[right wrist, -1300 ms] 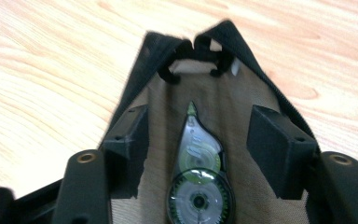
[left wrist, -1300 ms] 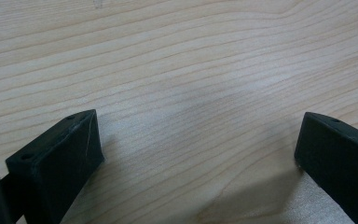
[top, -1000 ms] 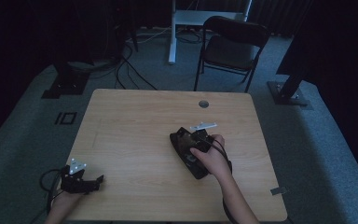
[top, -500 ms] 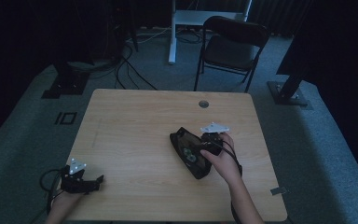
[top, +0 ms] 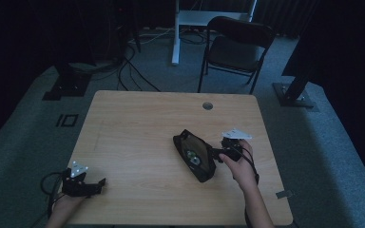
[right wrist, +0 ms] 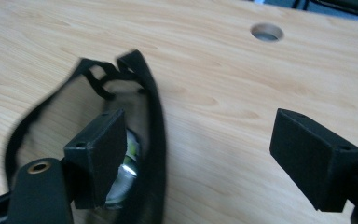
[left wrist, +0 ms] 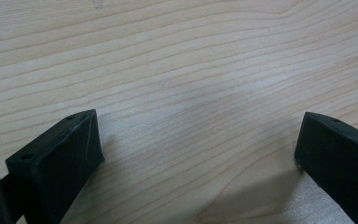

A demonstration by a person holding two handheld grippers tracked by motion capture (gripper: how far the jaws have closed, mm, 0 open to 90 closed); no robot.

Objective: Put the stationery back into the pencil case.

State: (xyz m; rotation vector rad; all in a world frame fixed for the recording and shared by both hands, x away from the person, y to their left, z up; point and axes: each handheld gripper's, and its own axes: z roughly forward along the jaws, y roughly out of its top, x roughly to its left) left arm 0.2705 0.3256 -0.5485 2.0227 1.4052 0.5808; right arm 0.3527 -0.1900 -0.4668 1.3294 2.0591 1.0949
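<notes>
The left hand-held gripper (top: 83, 183) rests at the near left corner of the table (top: 138, 123), well apart from the black pouch (top: 195, 154); in the left gripper view its 2 jaws stand wide apart over bare wood grain, with nothing between them. The black pouch lies on the table right of centre, its mouth open and a small metallic item (top: 191, 156) with a green mark visible inside. The right hand-held gripper (top: 218, 152) is just beside the right edge of the pouch, carried by the person's right hand (top: 237, 159), with its grey 3-cornered plate (top: 236, 134) on the far side of that hand. Its jaws have just been opening and now stand wide apart. In the right gripper view, the right hand-held gripper (right wrist: 200, 154) has 1 jaw over the pouch opening, in front of the metallic item (right wrist: 126, 172), while the other jaw is over bare wood well to the side; the black rim of the pouch (right wrist: 156, 140) runs between the 2 jaws, and neither pad presses on it. Beyond the pouch, a round cable hole (top: 207, 105) sits near the far edge of the table. Past that edge, a black folding chair (top: 235, 47) stands on the grey carpet.
</notes>
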